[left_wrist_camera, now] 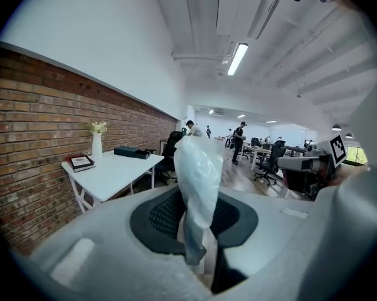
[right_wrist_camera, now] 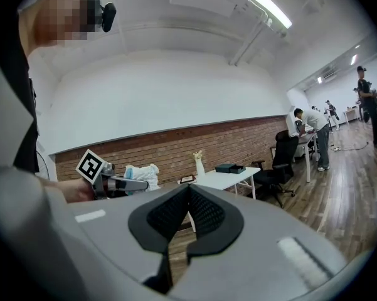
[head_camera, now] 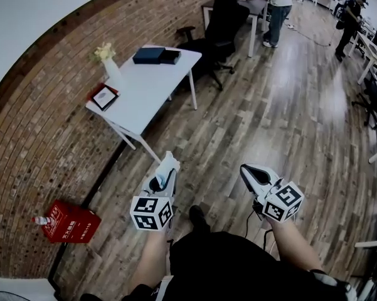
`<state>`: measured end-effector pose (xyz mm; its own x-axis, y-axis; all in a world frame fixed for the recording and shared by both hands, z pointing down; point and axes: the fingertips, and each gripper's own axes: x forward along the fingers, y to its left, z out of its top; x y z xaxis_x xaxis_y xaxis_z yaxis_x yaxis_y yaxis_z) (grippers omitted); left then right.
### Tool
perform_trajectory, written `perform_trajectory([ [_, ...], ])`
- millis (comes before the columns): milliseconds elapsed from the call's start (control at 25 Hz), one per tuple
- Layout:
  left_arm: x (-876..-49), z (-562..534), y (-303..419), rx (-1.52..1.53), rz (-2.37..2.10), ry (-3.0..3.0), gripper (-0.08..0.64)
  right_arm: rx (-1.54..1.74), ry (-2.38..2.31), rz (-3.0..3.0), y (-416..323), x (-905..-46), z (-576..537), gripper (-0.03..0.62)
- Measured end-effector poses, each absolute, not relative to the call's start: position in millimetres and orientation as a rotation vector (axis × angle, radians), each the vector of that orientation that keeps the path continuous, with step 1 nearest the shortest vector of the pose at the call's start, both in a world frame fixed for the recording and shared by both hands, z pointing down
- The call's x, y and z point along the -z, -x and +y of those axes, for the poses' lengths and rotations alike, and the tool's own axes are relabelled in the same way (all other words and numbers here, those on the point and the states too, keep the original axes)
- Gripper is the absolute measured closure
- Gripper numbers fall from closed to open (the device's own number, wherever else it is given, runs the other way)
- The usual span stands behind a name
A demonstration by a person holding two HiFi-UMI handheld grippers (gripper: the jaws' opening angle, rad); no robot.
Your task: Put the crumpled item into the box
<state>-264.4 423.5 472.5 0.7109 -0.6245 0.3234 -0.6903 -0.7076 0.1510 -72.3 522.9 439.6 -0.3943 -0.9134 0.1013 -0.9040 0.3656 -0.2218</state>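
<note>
Two tools are nearest you, held over your dark shoe [head_camera: 197, 217] and the wooden plank floor [head_camera: 270, 105]. Your left tool [head_camera: 165, 171] has its jaws partly closed, pinching the crumpled translucent white plastic item [left_wrist_camera: 198, 175]. It grips only the lower end, and most of the item stands loose above the pads. Your right tool [head_camera: 249, 173] has its jaws together with nothing between them.

Farther left, at the floor's edge against the brick wall, lies the red cardboard box [head_camera: 75, 223], with a small white bottle-like thing [head_camera: 42, 220] at its left end. That box looks like your target. It is well apart from the item, and whether its top is open cannot be made out.

Beyond it, the white bench [head_camera: 152, 83] carries a framed picture [head_camera: 104, 96] at its near corner. A white vase of flowers [head_camera: 110, 68] stands on its wall-side edge and two flat dark boxes [head_camera: 155, 56] lie at its far end.

Your hold is thin, so a quick swing could let the plastic slide out. The item is light, and if you release it high over the low box it may drift aside. You could also mistake the dark boxes for the target.
</note>
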Motion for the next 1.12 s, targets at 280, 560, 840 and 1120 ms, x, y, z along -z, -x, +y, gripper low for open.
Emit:
perform_trajectory([
  [280, -474, 303, 267, -0.368, -1.042, -2.648, 0.483, 0.422, 1.69, 2.596, 81, -443, 402, 0.592],
  [560, -460, 197, 286, -0.351, -1.083, -2.654, 0.483, 0.409, 1.633, 2.624, 101, -436, 283, 0.592],
  [840, -456, 116, 269, -0.366, -1.076, -2.671, 0.483, 0.428, 1.589, 2.643, 100, -443, 198, 0.592],
  [1120, -482, 32, 220, -0.386, -1.124, -2.6, 0.483, 0.479, 1.552, 2.639, 34, -465, 105, 0.592],
])
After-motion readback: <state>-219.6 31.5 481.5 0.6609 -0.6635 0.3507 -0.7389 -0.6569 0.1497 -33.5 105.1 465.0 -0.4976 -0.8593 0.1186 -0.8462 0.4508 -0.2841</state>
